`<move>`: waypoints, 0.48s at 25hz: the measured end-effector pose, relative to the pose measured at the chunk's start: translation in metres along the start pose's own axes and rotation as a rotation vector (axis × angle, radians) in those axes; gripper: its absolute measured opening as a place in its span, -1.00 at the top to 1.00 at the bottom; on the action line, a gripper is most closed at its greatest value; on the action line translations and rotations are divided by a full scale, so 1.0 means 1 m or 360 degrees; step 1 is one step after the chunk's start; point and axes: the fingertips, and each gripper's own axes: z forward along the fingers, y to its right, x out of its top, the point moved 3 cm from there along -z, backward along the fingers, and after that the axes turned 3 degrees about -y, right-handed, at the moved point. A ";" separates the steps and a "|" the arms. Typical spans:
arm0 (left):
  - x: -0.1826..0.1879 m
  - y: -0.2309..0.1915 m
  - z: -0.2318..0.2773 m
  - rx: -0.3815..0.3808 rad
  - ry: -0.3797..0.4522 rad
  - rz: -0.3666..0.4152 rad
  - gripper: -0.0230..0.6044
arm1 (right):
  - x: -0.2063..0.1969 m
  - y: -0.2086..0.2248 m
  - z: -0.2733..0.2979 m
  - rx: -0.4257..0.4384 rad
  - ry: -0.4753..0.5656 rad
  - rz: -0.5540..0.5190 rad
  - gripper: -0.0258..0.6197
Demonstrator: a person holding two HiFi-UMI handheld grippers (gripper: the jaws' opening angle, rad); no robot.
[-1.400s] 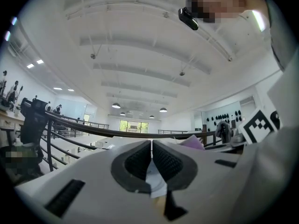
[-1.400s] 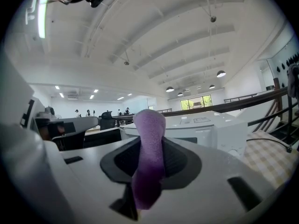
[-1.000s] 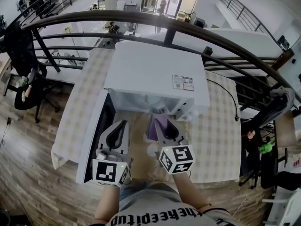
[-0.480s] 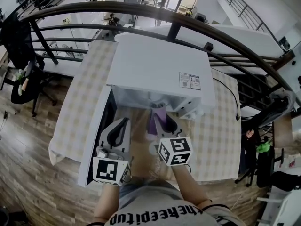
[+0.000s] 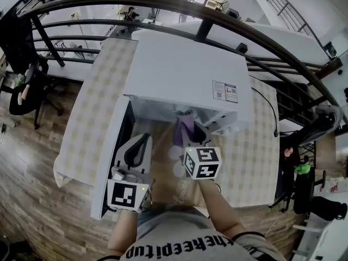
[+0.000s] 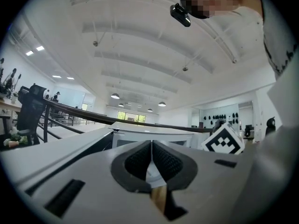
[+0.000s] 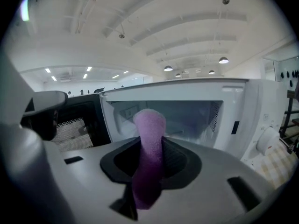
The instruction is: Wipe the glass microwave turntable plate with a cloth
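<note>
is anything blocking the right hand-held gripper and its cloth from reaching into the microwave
Nothing visible does. The microwave door is swung open to the left, and the cavity lies straight ahead of the right hand-held gripper, shut on the purple cloth.

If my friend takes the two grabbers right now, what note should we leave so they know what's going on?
Left gripper: jaws shut with nothing in them, held beside the open microwave door.
Right gripper: shut on the purple cloth, which points into the mouth of the open microwave.
Glass plate: it can't be made out in the hazy inside of the microwave.
Done: the door is open and the cloth is gripped.
Left: reach in and wipe the plate. Nothing shows the cloth touching it yet.
</note>
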 end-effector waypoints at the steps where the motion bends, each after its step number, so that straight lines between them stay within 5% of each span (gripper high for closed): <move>1: -0.001 0.000 0.001 -0.0006 -0.0002 -0.0002 0.89 | -0.001 0.002 0.003 -0.0010 -0.0015 -0.0013 0.59; 12: -0.018 0.001 0.012 -0.0093 -0.0108 -0.0046 0.89 | -0.008 0.026 0.042 -0.0093 -0.0169 -0.0076 0.59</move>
